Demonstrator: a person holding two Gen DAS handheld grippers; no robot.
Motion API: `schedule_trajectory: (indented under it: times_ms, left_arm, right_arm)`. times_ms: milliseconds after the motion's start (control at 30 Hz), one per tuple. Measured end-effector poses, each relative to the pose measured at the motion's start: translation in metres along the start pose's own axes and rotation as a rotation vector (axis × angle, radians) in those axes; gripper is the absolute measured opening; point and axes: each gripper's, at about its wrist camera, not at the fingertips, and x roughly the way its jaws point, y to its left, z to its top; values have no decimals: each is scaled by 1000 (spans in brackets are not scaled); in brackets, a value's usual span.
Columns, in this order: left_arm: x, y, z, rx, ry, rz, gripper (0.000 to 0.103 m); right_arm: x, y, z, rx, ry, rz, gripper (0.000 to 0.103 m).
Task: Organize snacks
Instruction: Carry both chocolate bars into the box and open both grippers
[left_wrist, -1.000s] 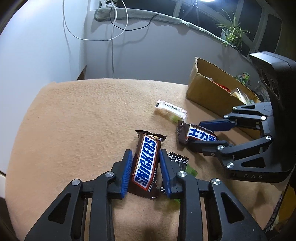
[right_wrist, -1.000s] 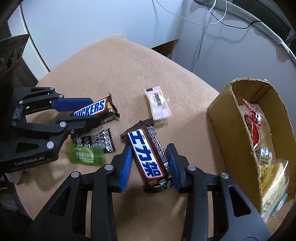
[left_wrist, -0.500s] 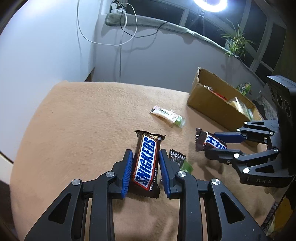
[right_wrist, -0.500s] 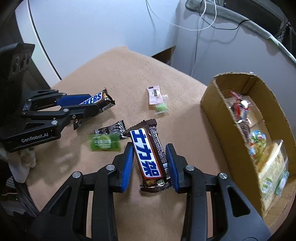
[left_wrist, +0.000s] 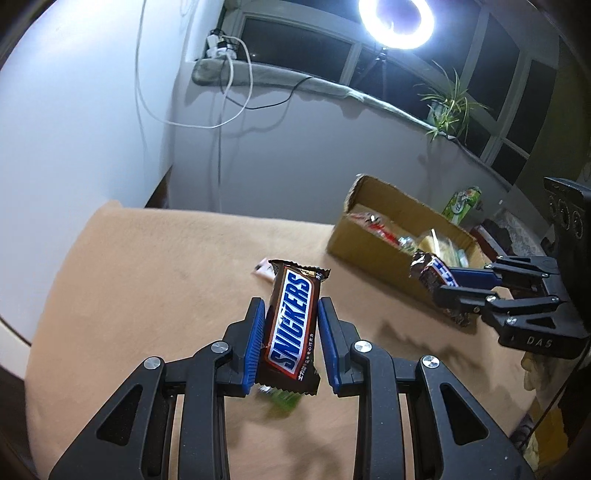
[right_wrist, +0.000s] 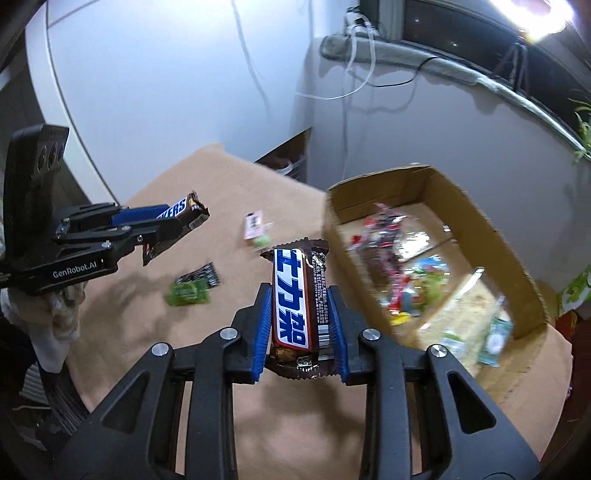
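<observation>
- Low in the centre of the left wrist view, the Snickers bar (left_wrist: 291, 325) sits clamped between the blue pads of the left hand-held gripper (left_wrist: 289, 314), lifted off the tan desk (left_wrist: 155, 280).
- Low centre of the right wrist view, the right hand-held gripper (right_wrist: 301, 299) holds a second bar (right_wrist: 297, 306) with blue lettering; its jaws are closing on it, pads against the wrapper.
- At the right of that view, just beside the bar, stands an open box (right_wrist: 476, 221) with assorted snacks inside.
- On the desk at centre left lie a green packet (right_wrist: 187, 292), a black packet (right_wrist: 201, 275) touching it, and, farther up, a pink sachet (right_wrist: 253, 225).
</observation>
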Motion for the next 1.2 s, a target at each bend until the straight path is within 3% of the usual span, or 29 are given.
schedule_trajectory:
  times_ms: [433,833,1200]
  left_arm:
    - [27,-57,42,72,-23,-67,28]
    - [67,-105,62,122,5,-122,28]
    - [99,-125,65,140,44,-130,28]
  right_arm:
    - [-27,-67,7,87,-47,-62,30]
    - [-7,-122,19,155,-33,-78,30]
    - [14,-151,17,193,-6,-78,30]
